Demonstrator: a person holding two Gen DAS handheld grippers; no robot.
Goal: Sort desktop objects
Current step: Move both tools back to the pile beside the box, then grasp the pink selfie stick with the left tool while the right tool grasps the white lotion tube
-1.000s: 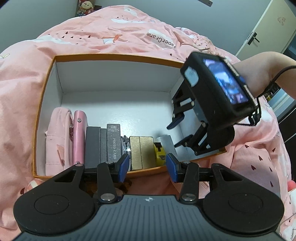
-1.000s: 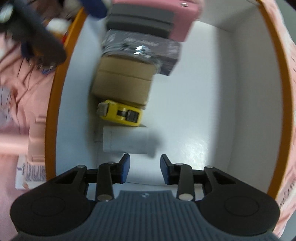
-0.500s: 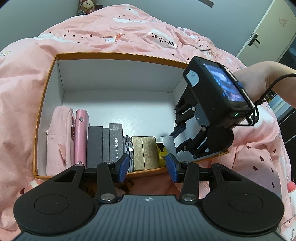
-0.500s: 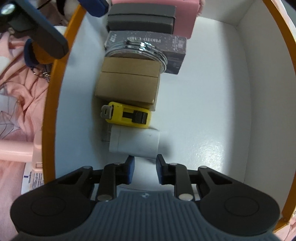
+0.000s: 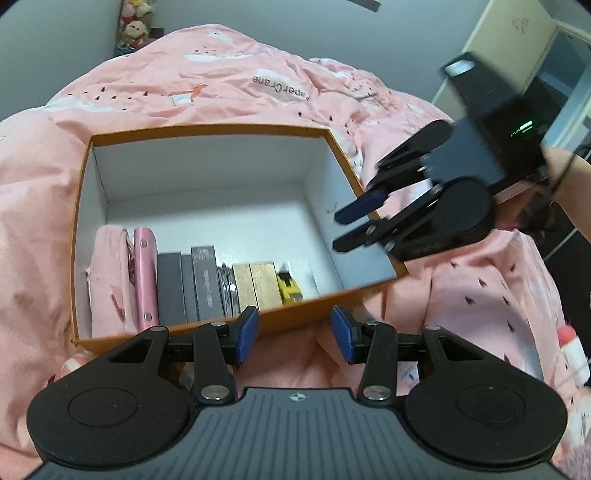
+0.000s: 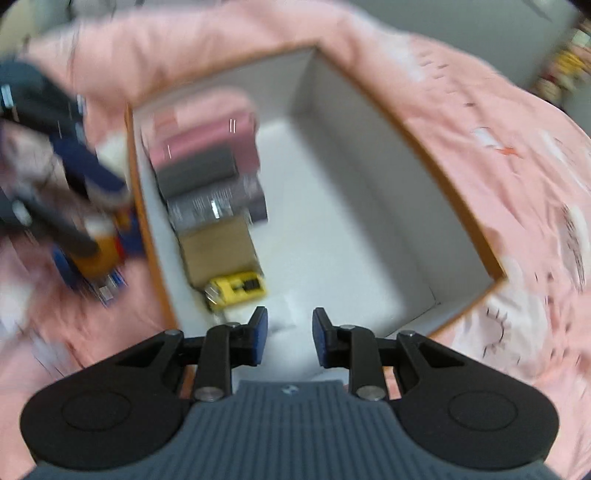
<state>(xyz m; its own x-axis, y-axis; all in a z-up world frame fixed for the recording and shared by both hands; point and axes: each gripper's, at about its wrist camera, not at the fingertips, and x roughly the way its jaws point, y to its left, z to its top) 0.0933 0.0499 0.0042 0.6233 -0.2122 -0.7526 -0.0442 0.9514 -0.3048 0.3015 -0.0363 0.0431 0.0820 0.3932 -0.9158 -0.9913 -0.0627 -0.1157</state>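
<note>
A: What is the setting?

B: A bed covered by a pink quilt (image 5: 229,85) printed with paper cranes, grey walls behind it, a door at the far right and soft toys (image 5: 135,27) in the far left corner.

A: Start near. What is the left gripper (image 5: 294,334) doing?

B: It hangs above the quilt, just short of the near orange wall of the box (image 5: 207,127). Its blue pads are spread apart with nothing between them.

A: And inside the box?

B: Along that near wall things stand in a row, touching side by side. From the left: a pink pouch (image 5: 109,277), a pink case (image 5: 144,273), dark grey boxes (image 5: 175,286), a box with printed lettering (image 5: 207,280), something round and metallic (image 5: 227,286), two tan blocks (image 5: 256,284), a yellow tape measure (image 5: 291,290) and a white item (image 5: 309,275) at the right end. The rest of the white floor is bare.

A: And the right gripper (image 5: 356,227)?

B: It is over the box's right wall, carried by a hand (image 5: 565,177) at the far right. In its own view, which is blurred, the right gripper (image 6: 289,338) has a narrow gap between its pads and pinches nothing; the tape measure (image 6: 238,288) lies just beyond them.
</note>
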